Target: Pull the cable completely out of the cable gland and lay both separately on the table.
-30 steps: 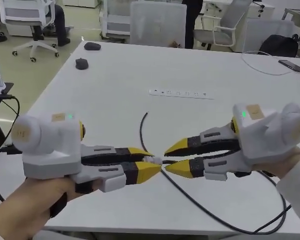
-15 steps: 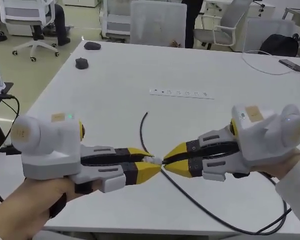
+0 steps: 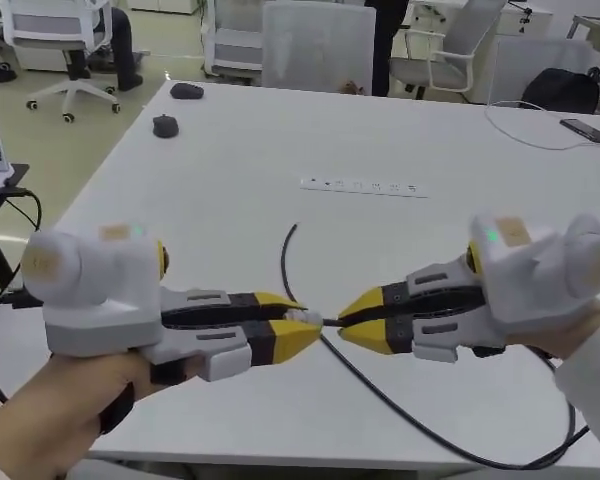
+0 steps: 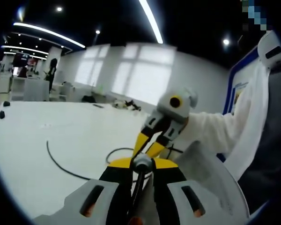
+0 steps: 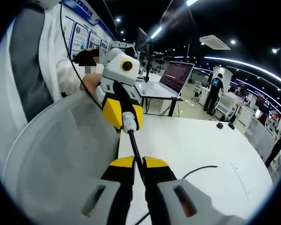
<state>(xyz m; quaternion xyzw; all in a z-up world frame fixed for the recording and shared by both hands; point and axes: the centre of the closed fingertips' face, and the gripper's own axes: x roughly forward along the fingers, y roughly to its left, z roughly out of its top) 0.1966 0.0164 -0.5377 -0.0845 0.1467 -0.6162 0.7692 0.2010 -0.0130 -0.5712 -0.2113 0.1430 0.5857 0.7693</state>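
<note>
On my left, the left gripper [image 3: 296,323] is held just above the white worktop [image 3: 280,140], its yellow-tipped fingers pressed onto the small white plastic cable gland [image 3: 302,318]. In the left gripper view the gland [image 4: 143,161] sits right at the fingertips.

The thin black cable [image 3: 283,262] has one loose end lying on the worktop beyond the grippers. It curves toward me, passes under the two sets of tips, and trails away toward my right, where it loops near the edge.

Just right of the gland, the right gripper [image 3: 346,328] faces the left one almost tip to tip, its fingers pinching the cable. In the right gripper view a short taut run of cable [image 5: 133,143] rises from my fingers straight into the gland [image 5: 128,123].

As I read it, both grips are set but the pull has barely begun: the cable is not yet out of the gland. What remains is drawing the full length through and laying both pieces down apart on the worktop.
</note>
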